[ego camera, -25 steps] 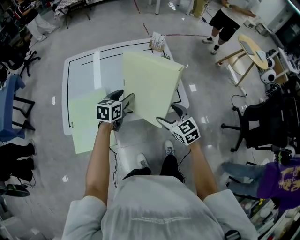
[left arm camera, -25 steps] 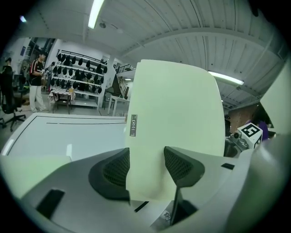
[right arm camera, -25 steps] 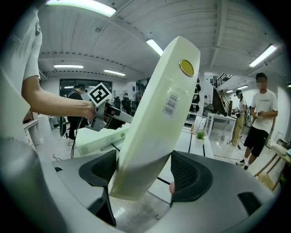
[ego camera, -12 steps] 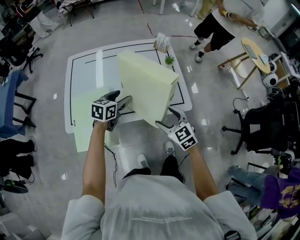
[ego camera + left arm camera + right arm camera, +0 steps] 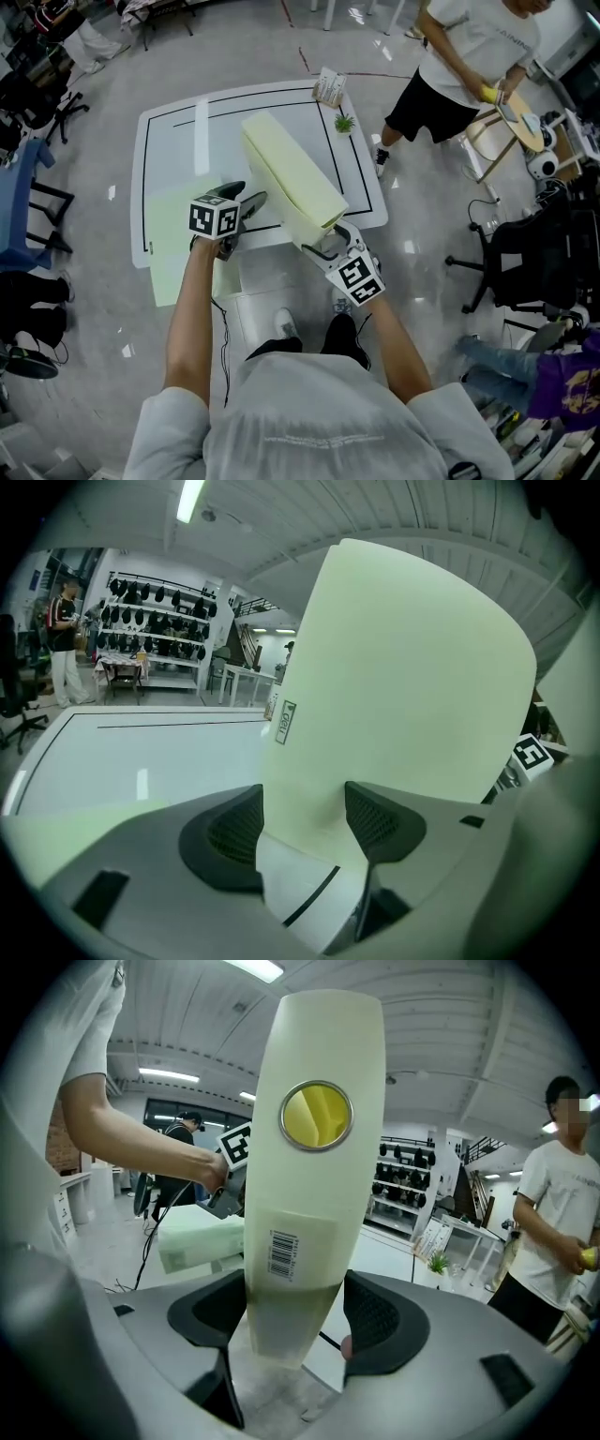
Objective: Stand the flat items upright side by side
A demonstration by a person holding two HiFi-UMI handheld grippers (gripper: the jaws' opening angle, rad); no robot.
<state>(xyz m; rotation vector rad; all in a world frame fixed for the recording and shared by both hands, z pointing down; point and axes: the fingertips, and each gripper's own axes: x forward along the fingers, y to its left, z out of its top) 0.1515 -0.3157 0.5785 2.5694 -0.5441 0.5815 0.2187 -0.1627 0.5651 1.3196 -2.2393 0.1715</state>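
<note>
Right claw is closing on the spine end of the thick pale yellow-green file folder, with pads on both sides, so it does not tip off its edge on the white table; left claw pinches its other low corner to steady it; a flat pale green folder lies just beside, waiting; both bare forearms reach forward and down.

White table with black border line, pale green flat pad overhanging its near-left corner, small plant at far-right edge
</note>
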